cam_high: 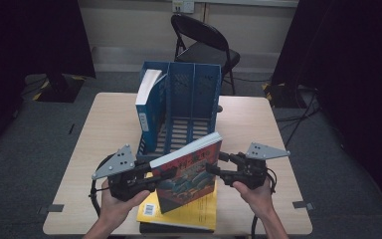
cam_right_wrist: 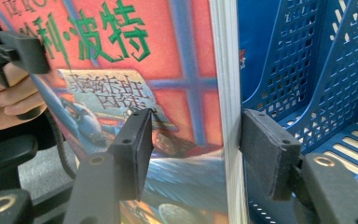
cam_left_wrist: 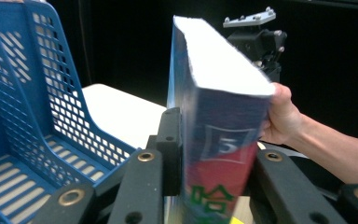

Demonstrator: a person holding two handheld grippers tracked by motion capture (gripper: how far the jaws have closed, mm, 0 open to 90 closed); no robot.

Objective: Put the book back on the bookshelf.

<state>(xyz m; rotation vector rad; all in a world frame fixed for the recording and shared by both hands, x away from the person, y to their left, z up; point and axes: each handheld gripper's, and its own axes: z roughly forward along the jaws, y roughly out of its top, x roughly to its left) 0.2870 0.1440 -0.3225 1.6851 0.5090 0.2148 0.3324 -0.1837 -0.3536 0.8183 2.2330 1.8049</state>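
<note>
Here, the left tool (cam_high: 151, 175) is clamping the spine end of a thick red-covered paperback book (cam_high: 189, 172), while the right tool (cam_high: 218, 164), at three o'clock, is straddling its page edge, released.

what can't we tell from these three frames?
- High view: what lies under the yellow book; a dark edge peeks out below it, cut off by the frame's bottom.
- Left gripper view: red book spine is blurred, and the left claw tips sit behind it.
- Right gripper view: right claw straddles the page edge; pad contact unclear.
- High view: blue rack holds a book; its title is too small.
</note>
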